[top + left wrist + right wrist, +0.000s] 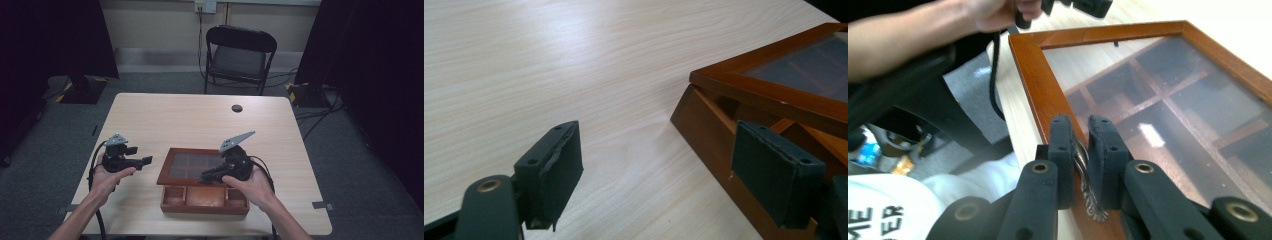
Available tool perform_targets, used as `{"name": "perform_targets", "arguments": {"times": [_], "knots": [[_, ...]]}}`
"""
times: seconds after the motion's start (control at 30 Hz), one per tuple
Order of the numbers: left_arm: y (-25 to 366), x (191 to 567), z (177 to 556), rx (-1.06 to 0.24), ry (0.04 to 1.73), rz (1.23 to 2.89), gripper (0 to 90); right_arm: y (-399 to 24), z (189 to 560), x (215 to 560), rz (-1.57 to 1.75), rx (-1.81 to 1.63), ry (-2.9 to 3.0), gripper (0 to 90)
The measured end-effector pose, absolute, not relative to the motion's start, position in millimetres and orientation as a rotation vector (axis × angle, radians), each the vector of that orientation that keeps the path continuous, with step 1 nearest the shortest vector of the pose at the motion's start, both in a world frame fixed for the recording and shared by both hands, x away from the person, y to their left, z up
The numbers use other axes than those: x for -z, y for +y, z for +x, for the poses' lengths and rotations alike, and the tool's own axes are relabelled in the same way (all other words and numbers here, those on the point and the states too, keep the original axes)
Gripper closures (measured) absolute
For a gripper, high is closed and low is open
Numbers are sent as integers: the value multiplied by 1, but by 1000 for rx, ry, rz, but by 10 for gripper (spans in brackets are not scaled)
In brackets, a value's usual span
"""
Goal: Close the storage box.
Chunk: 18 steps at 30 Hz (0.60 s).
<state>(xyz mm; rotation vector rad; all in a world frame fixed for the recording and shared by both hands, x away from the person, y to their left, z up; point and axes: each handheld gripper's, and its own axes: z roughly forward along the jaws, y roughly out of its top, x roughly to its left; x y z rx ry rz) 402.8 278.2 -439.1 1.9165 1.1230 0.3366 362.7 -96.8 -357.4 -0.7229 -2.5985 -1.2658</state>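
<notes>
Pale wood grain runs under everything here, and on that desk (150, 112) your left gripper (142, 161) hovers at the left of the high view with its jaws apart and nothing between them. In the left gripper view its pads (558, 165) frame bare desktop, and the wooden box (714, 125) lies at about two o'clock from them, its near corner just beside the far-side pad. So from your left hand (107, 175) the box is off at three o'clock in the high view, near but not touched.

The box (205, 192) sits toward the near edge of the desk, its long axis running nine to three. Its glass-paned lid (192, 167) is tilted up off the compartments, hinged along the far side, with the front row of compartments showing beneath.

Your right gripper (210, 175) is the one doing the work: it is clamped on the small metal handle (1083, 165) at the lid's front edge, as the right gripper view shows, jaws squeezed tight around it. Your right hand (250, 182) is therefore already on the lid, while the left is the free one. I judge the coming move turns on that hinge line: the lid swings toward twelve o'clock, and your left gripper could steady the box's left side from nine o'clock.
</notes>
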Motion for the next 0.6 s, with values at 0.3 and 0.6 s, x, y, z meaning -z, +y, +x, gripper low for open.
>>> {"name": "perform_targets", "arguments": {"times": [0.3, 0.6], "knots": [[280, 443, 405, -322, 1133, 1951, 212, -95, 354, 379, -740, 1211, -2589, 815], [277, 446, 406, -276, 1126, 1949, 212, -91, 351, 398, -726, 1143, -2605, 818]]}}
